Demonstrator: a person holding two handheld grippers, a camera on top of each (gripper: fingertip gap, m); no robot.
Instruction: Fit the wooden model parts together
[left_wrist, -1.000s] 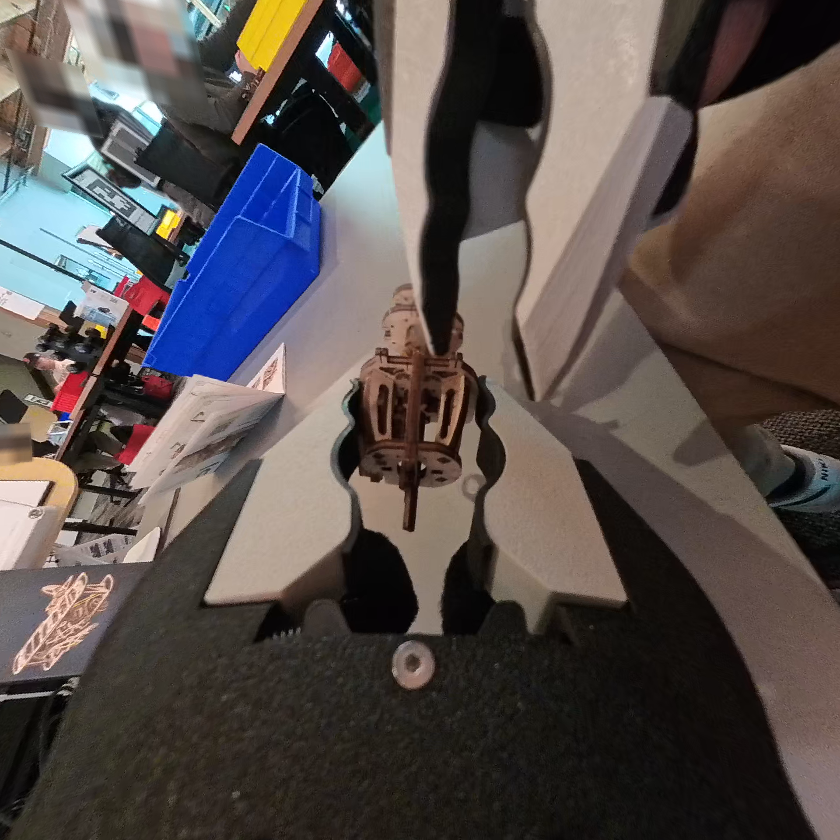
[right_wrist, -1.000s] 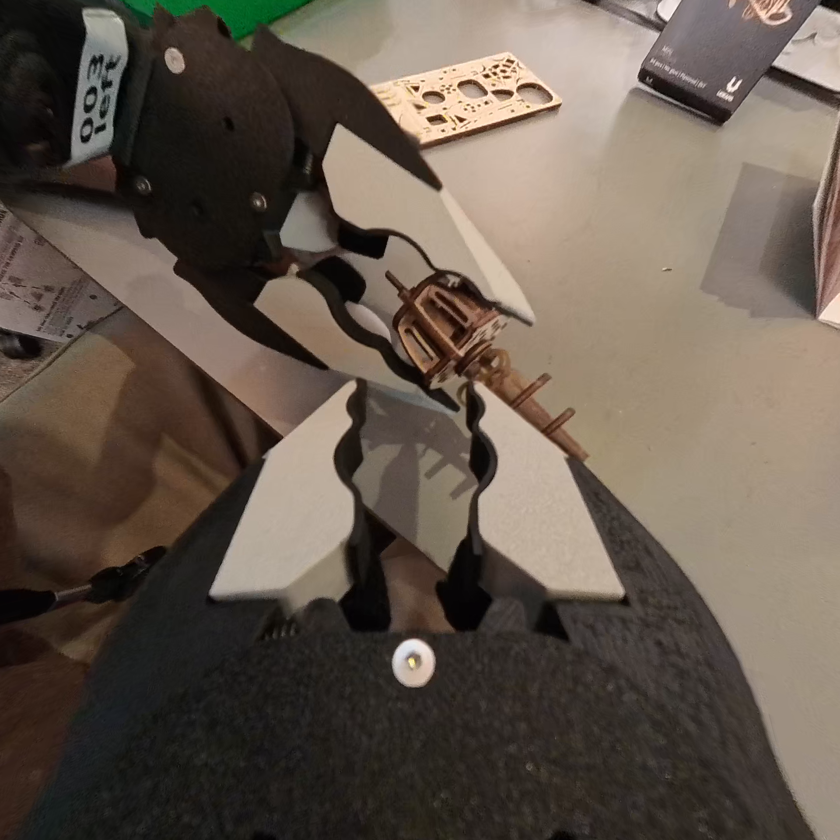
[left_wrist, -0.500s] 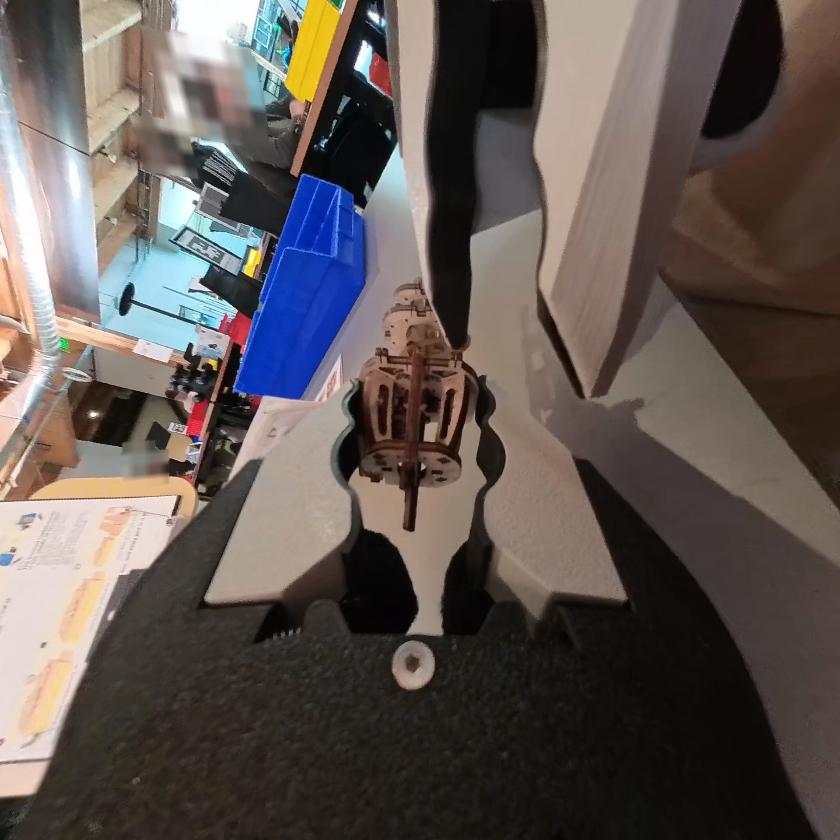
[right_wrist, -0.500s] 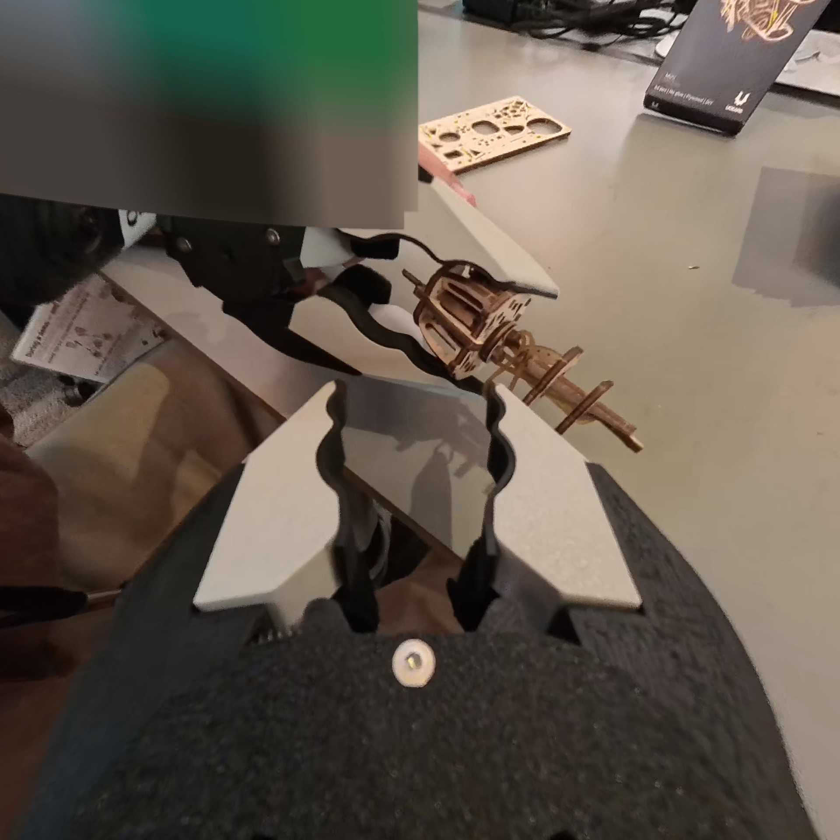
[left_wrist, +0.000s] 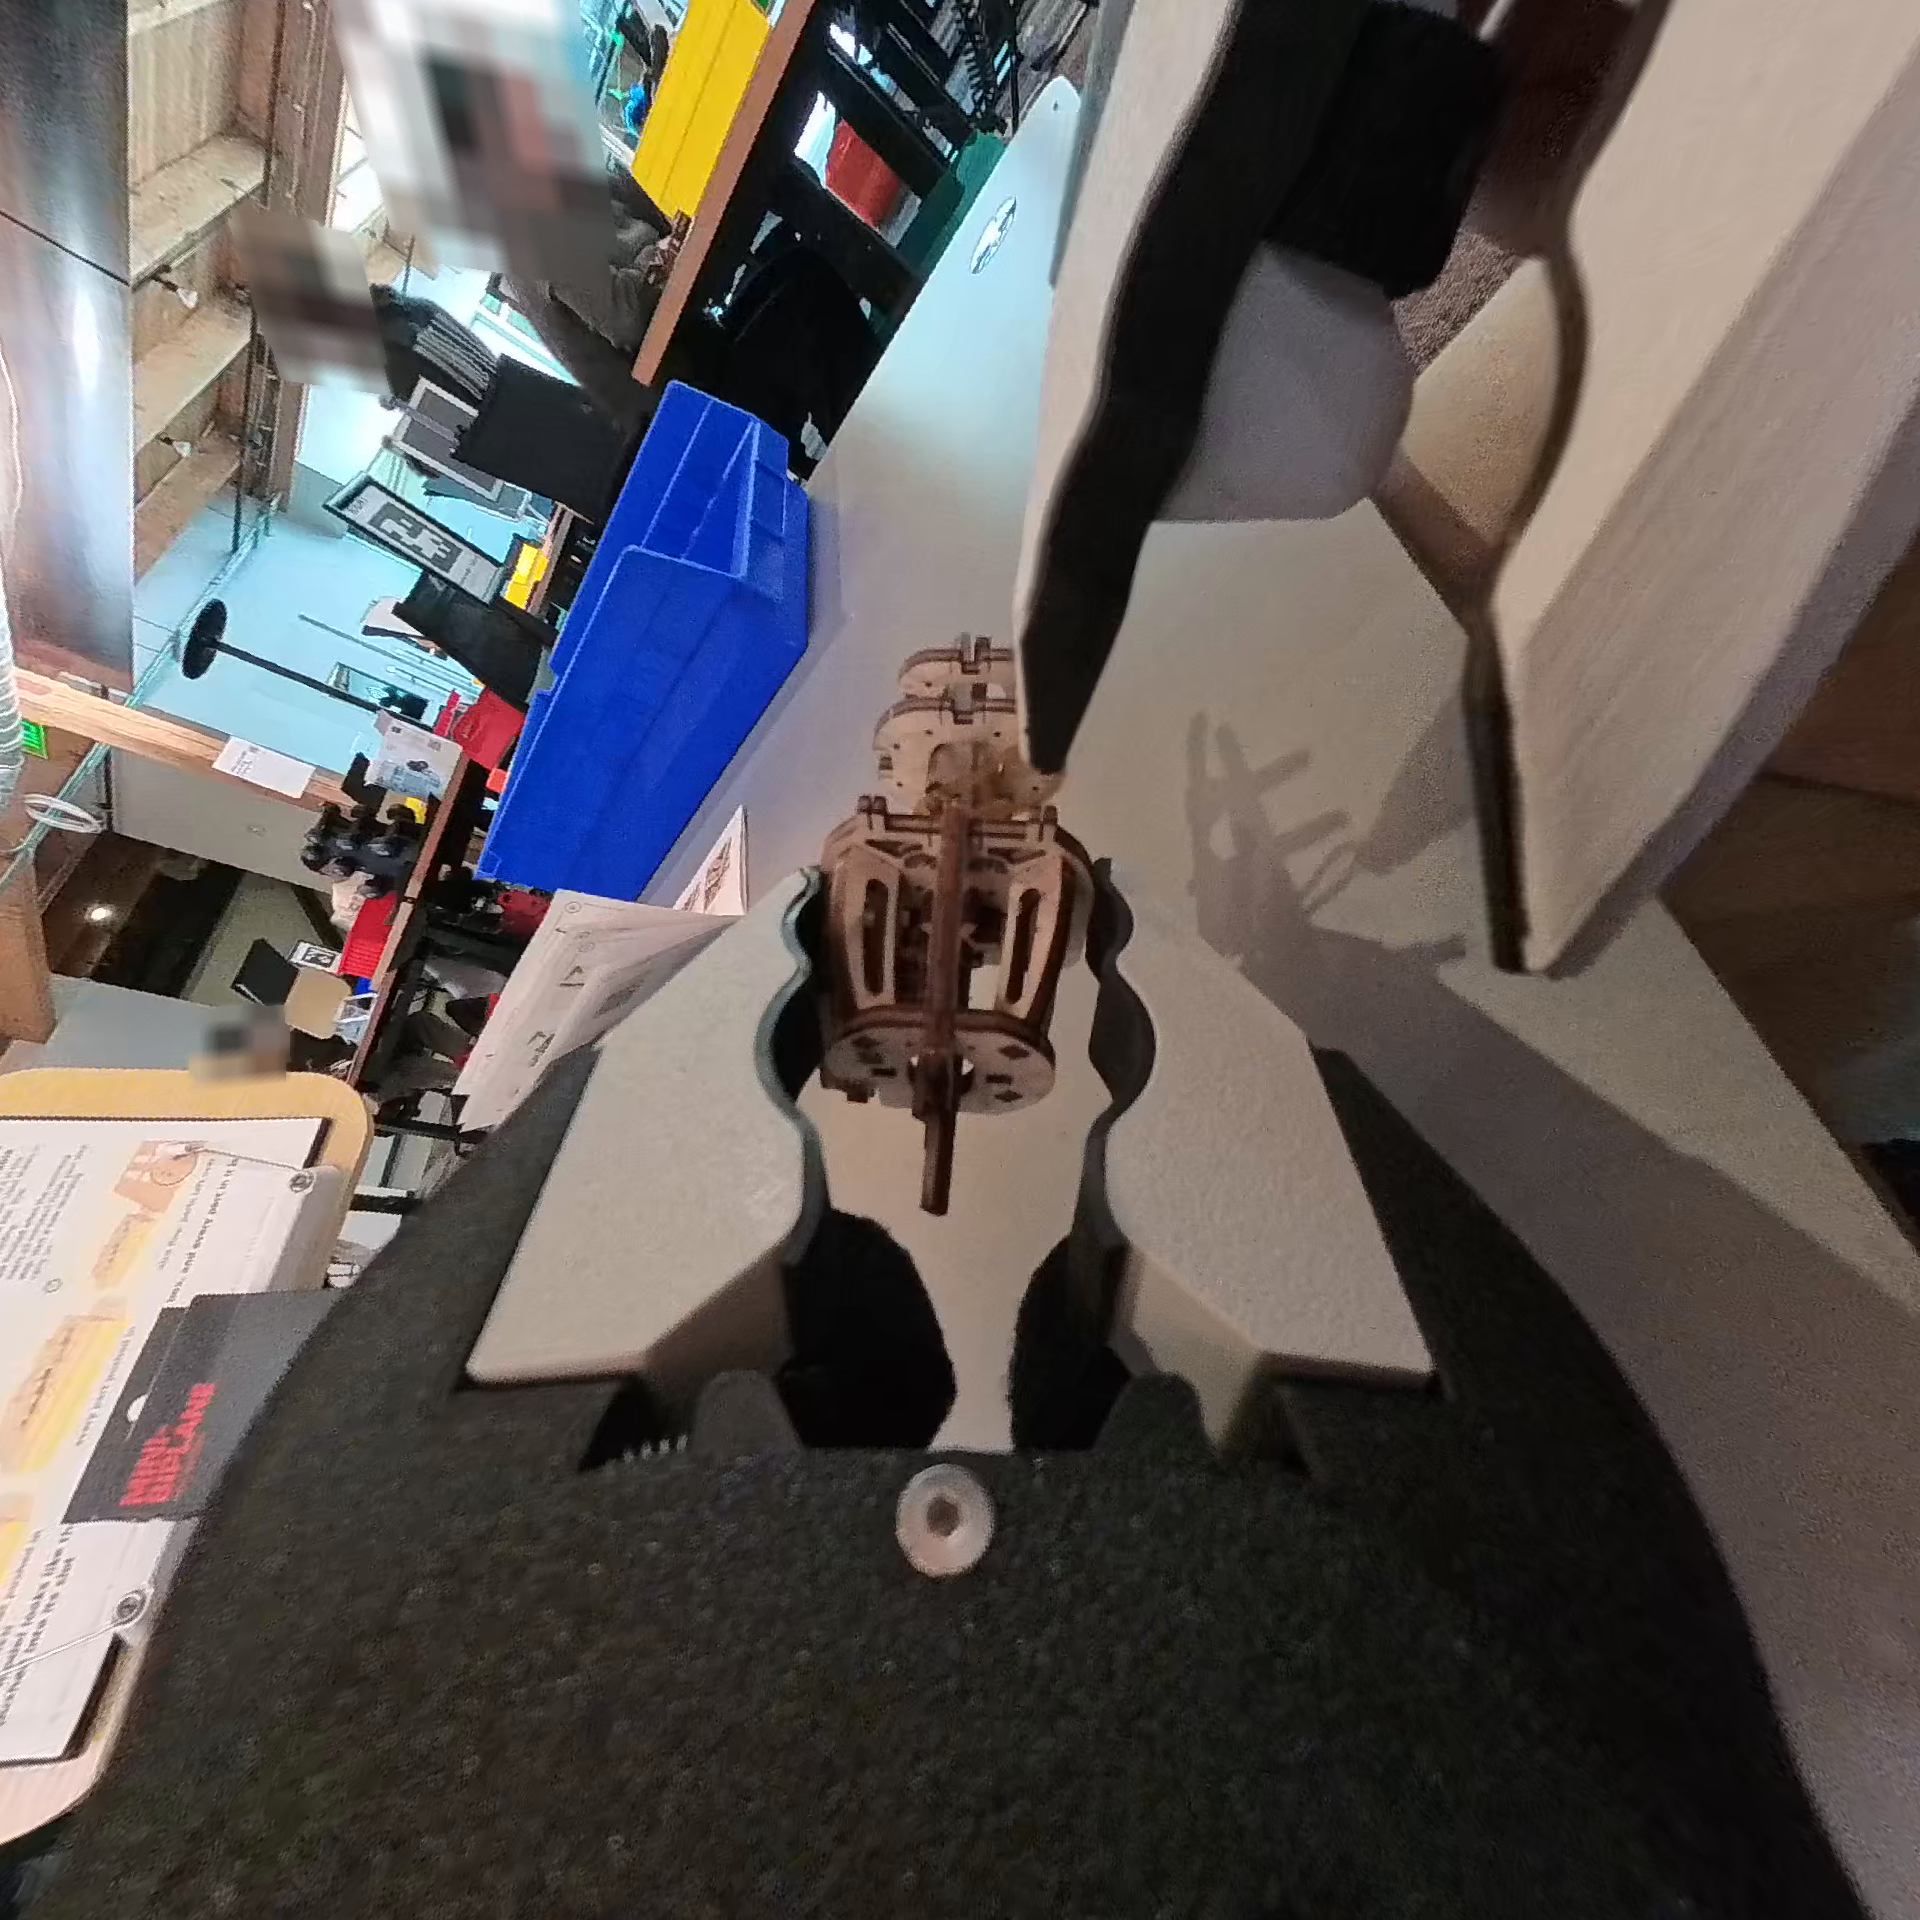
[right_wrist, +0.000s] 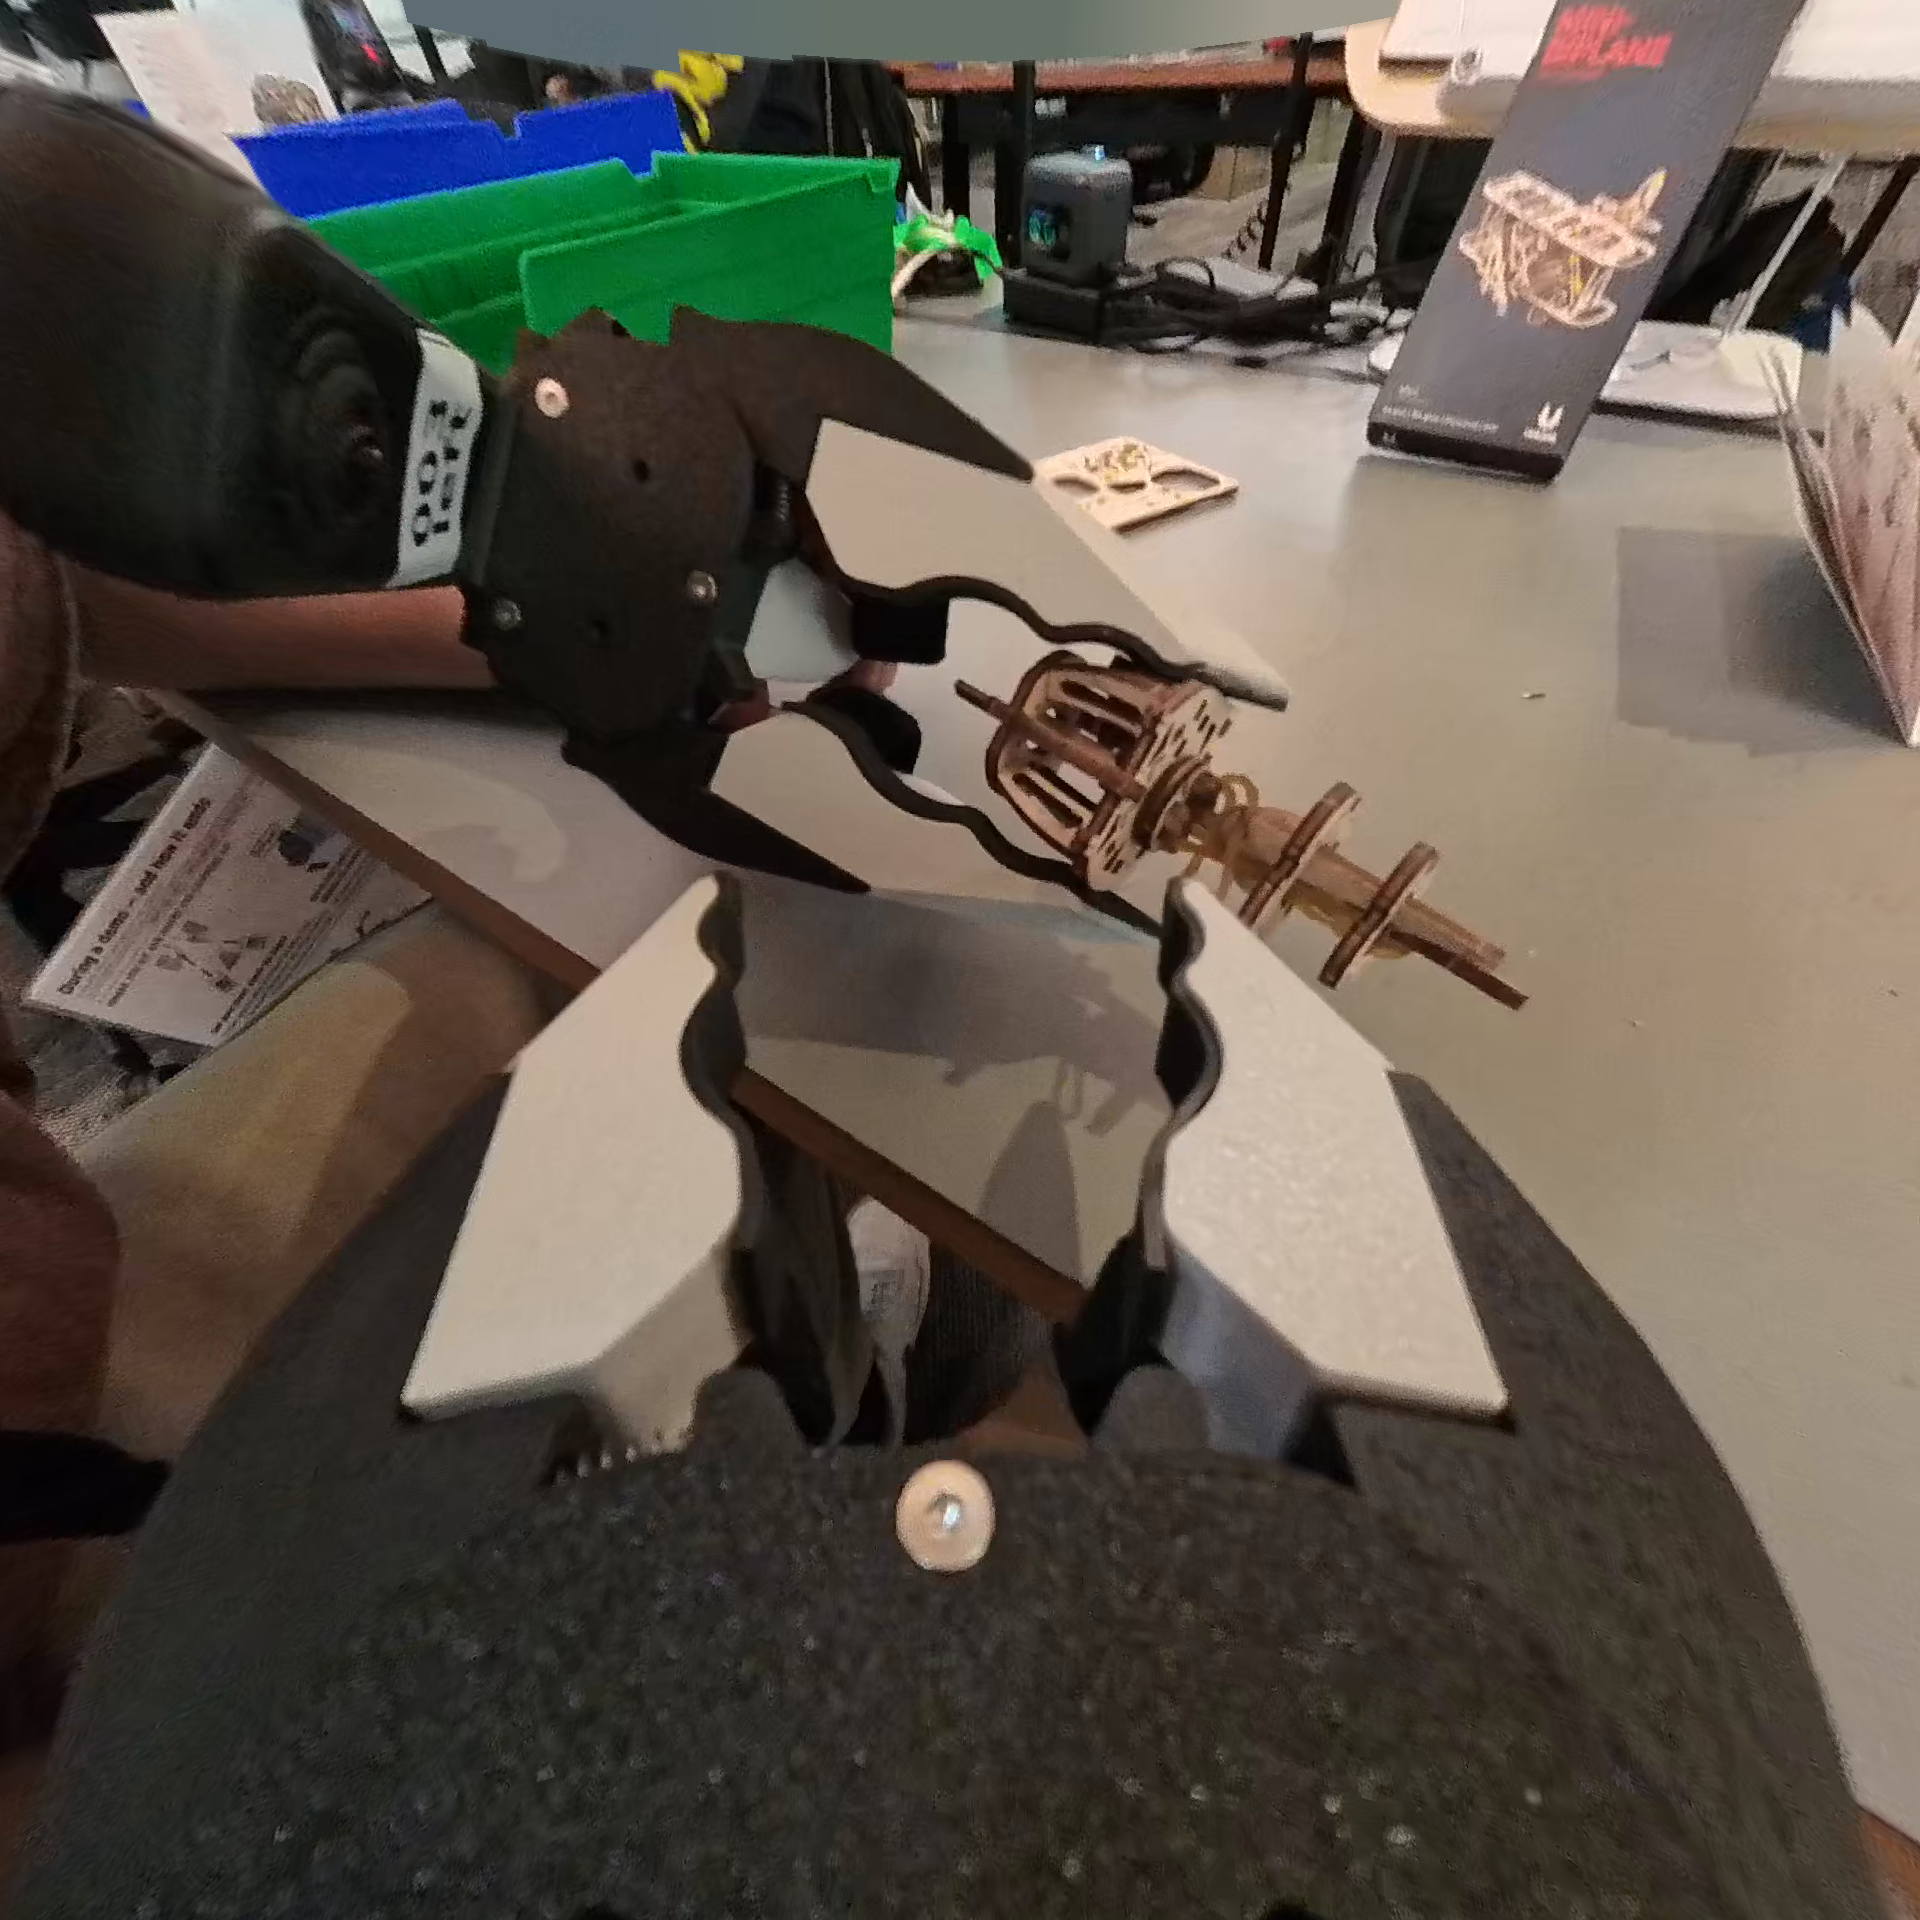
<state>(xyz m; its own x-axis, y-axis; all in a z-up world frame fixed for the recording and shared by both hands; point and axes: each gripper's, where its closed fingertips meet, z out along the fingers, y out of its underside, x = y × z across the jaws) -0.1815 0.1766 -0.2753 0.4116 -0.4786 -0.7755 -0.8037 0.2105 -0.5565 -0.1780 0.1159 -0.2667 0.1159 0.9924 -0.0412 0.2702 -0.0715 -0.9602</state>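
Note:
A wooden model (left_wrist: 940, 935), a slatted cage on a thin shaft with discs at its far end, is clamped between the fingertips of my left gripper (left_wrist: 951, 883). It also shows in the right wrist view (right_wrist: 1101, 769), held above the grey table (right_wrist: 1610, 1091) by the left gripper (right_wrist: 1205, 805), discs pointing right. My right gripper (right_wrist: 945, 904) is open and empty, just below and in front of the cage. In the left wrist view the right gripper (left_wrist: 1273, 857) comes in from the top right, one finger's tip beside the model's far end; whether it touches is unclear.
A wooden parts sheet (right_wrist: 1138, 483) lies on the table behind the model. A dark box (right_wrist: 1558, 229) stands at the back right, a booklet (right_wrist: 1870, 520) at the right edge. A green bin (right_wrist: 644, 249) and a blue bin (left_wrist: 665, 665) stand behind. A leaflet (right_wrist: 218, 904) lies below the table edge.
My right gripper's fingers have spread wider and it has drawn back a little from the model. My left gripper has kept its hold on the model and tilted it more level.

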